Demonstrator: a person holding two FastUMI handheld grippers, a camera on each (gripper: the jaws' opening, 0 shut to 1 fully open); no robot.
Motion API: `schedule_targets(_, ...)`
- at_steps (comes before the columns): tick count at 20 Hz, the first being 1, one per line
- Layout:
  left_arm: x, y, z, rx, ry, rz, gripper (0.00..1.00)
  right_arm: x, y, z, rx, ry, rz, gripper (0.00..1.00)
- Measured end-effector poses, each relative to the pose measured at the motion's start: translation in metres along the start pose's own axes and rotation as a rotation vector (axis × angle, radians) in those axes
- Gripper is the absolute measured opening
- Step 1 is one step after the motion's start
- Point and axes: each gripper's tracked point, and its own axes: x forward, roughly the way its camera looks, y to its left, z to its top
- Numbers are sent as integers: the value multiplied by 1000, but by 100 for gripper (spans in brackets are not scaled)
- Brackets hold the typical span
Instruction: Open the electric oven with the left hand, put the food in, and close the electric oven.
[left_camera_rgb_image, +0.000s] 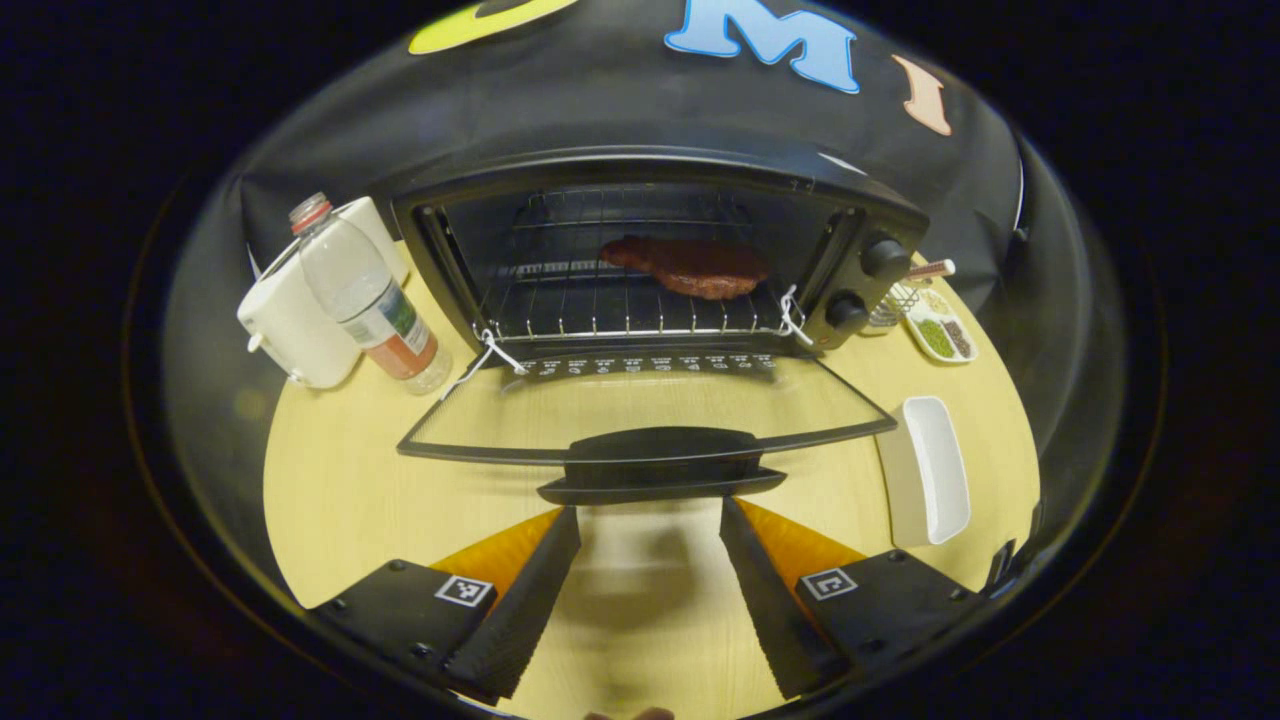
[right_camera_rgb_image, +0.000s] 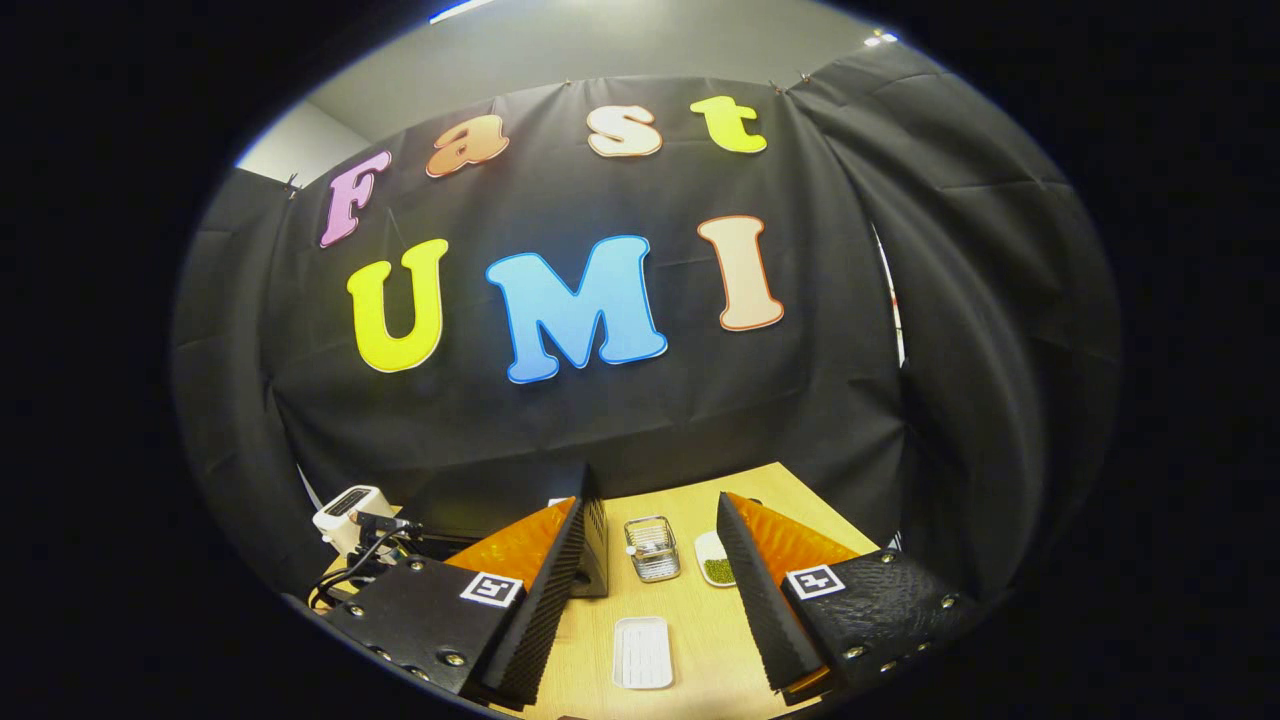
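Pale wood-grain tabletop (left_camera_rgb_image: 330, 500) carries everything in the left gripper view: at ten o'clock a white ribbed kettle (left_camera_rgb_image: 290, 320) stands touching a clear plastic water bottle (left_camera_rgb_image: 365, 300), both parked just beside the electric oven (left_camera_rgb_image: 660, 250) and out of the door's swing. The oven's glass door (left_camera_rgb_image: 650, 410) lies dropped flat toward the camera, its dark curved handle (left_camera_rgb_image: 660, 465) at centre, so the wire rack (left_camera_rgb_image: 620, 300) is exposed with the reddish-brown steak (left_camera_rgb_image: 690, 266) already resting on it at twelve o'clock. At three o'clock lies an empty white oblong dish (left_camera_rgb_image: 930, 470), probably where the food came from. The left gripper (left_camera_rgb_image: 650, 560) hangs with fingers apart just short of the handle, seemingly placed to lift the door closed. In the right gripper view, the right gripper (right_camera_rgb_image: 650, 570) is raised, fingers apart, holding nothing.
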Motion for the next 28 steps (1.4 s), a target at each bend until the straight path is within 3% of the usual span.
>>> schedule_targets(4,-7,0,7,-3,-26,-1,100,1,1,0,4,3,3,81)
schedule_targets(8,-14,2,16,25,-53,9,100,0,4,2,2,-4,1,81)
schedule_targets(9,-15,1,18,30,-57,9,96,1,5,3,1,-6,2,81)
schedule_targets(10,-16,2,20,33,-63,10,100,0,6,4,-1,-9,0,81)
schedule_targets(13,-17,4,25,37,-79,12,96,1,7,4,4,-13,-5,81)
schedule_targets(21,-23,10,50,77,-129,40,100,-2,0,0,2,2,-12,81)
schedule_targets(22,-23,13,55,79,-138,53,96,-1,-1,-1,4,5,-12,81)
schedule_targets(24,-28,16,70,71,-181,73,100,-1,-6,0,5,2,-16,81)
schedule_targets(28,-76,9,111,21,-347,56,96,-5,-14,16,-9,-29,-21,81)
